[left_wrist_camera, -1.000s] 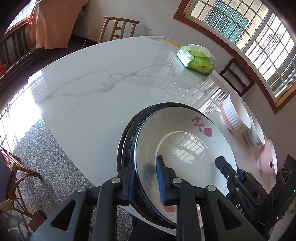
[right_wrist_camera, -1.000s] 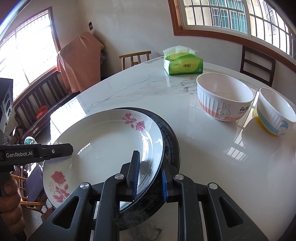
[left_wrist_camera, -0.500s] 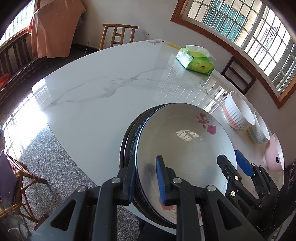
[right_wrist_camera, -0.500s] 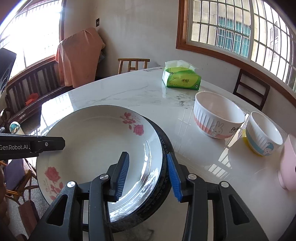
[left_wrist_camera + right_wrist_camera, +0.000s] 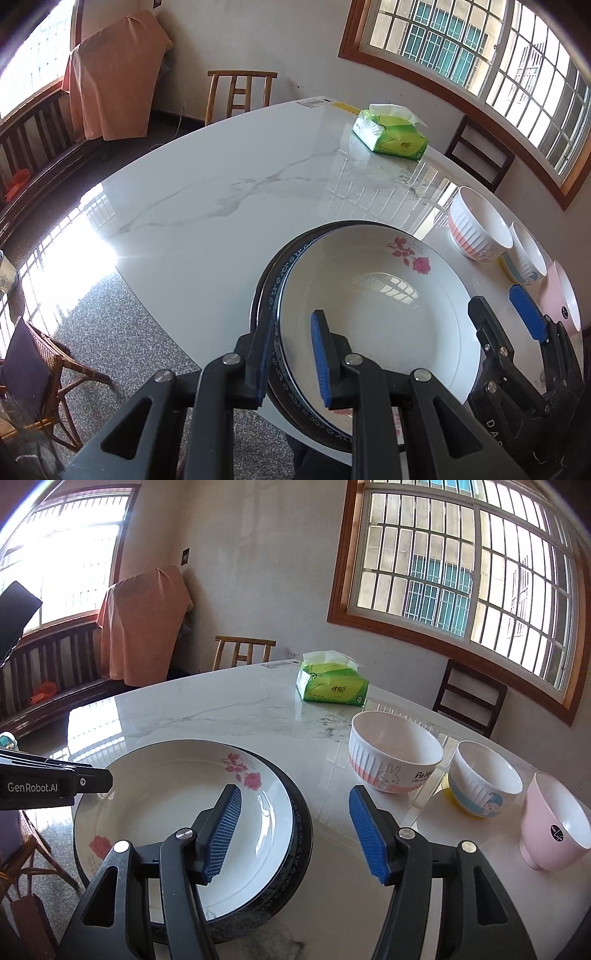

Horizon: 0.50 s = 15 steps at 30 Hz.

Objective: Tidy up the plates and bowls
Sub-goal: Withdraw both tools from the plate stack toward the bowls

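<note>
A white plate with red roses (image 5: pixel 369 314) (image 5: pixel 166 794) lies stacked on a dark plate with a blue-patterned rim (image 5: pixel 273 280) (image 5: pixel 301 834) at the near edge of the marble table (image 5: pixel 221 184). My left gripper (image 5: pixel 291 358) is shut on the near-left rim of both plates; its body shows at the left of the right wrist view. My right gripper (image 5: pixel 295 830) (image 5: pixel 498 306) stands open above the stack's right rim, touching nothing. To the right stand three bowls in a row: a rabbit bowl (image 5: pixel 395 764), a blue-and-yellow bowl (image 5: pixel 484 782) and a pink bowl (image 5: pixel 554 823).
A green tissue pack (image 5: pixel 332 686) (image 5: pixel 391 133) sits at the far side of the table. Wooden chairs (image 5: pixel 240 92) (image 5: pixel 469 701) stand around it. A rattan chair (image 5: pixel 37 369) is on the floor at the near left.
My right gripper has opened off the plates' rim and drawn back and upward. The left gripper has kept its hold on the stack.
</note>
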### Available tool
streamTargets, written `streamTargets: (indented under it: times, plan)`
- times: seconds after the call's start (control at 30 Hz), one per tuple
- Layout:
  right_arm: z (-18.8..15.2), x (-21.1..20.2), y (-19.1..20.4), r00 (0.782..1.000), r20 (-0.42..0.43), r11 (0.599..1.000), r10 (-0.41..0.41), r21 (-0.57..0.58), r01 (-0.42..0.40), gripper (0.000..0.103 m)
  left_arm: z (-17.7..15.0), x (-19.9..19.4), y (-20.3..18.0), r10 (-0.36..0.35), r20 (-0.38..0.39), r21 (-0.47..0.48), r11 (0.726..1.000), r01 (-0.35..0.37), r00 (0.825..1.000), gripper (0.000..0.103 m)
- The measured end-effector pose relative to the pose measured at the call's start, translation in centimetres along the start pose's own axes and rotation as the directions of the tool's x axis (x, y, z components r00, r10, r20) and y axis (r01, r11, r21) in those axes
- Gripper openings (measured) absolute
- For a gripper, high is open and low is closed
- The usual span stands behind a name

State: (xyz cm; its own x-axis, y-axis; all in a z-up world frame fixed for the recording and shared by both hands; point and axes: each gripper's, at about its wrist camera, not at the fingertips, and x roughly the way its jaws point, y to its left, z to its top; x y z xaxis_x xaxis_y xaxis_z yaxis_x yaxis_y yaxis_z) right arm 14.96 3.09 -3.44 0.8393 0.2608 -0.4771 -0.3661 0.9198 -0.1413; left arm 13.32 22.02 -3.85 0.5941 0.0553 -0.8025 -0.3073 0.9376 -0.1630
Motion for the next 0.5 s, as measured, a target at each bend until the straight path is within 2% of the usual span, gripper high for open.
streamTargets:
  times: [0.17, 0.23, 0.4, 0.5]
  plan:
    - [0.0, -1.3, -1.0, 0.995, 0.088, 0.999, -0.040, 0.030, 0.037, 0.071, -0.5, -1.1, -0.9, -0.012, 0.028, 0.016, 1.000, 0.012, 1.000, 0.021]
    - [0.0, -1.8, -1.7, 0.993, 0.112, 0.998, -0.046, 0.054, 0.041, 0.081, -0.7, -1.7, -1.5, -0.003, 0.050, 0.032, 0.999, 0.002, 0.999, 0.021]
    - [-0.6, -3.1, -3.6, 0.985, 0.148, 0.990, -0.092, 0.118, 0.074, 0.086, -1.4, -3.3, -2.9, 0.001, 0.115, 0.055, 0.998, -0.008, 0.993, 0.021]
    - [-1.2, -4.1, -5.1, 0.976, 0.158, 0.982, -0.149, 0.140, 0.128, 0.088, -2.0, -4.2, -4.0, -0.017, 0.125, 0.081, 0.997, 0.007, 0.992, 0.021]
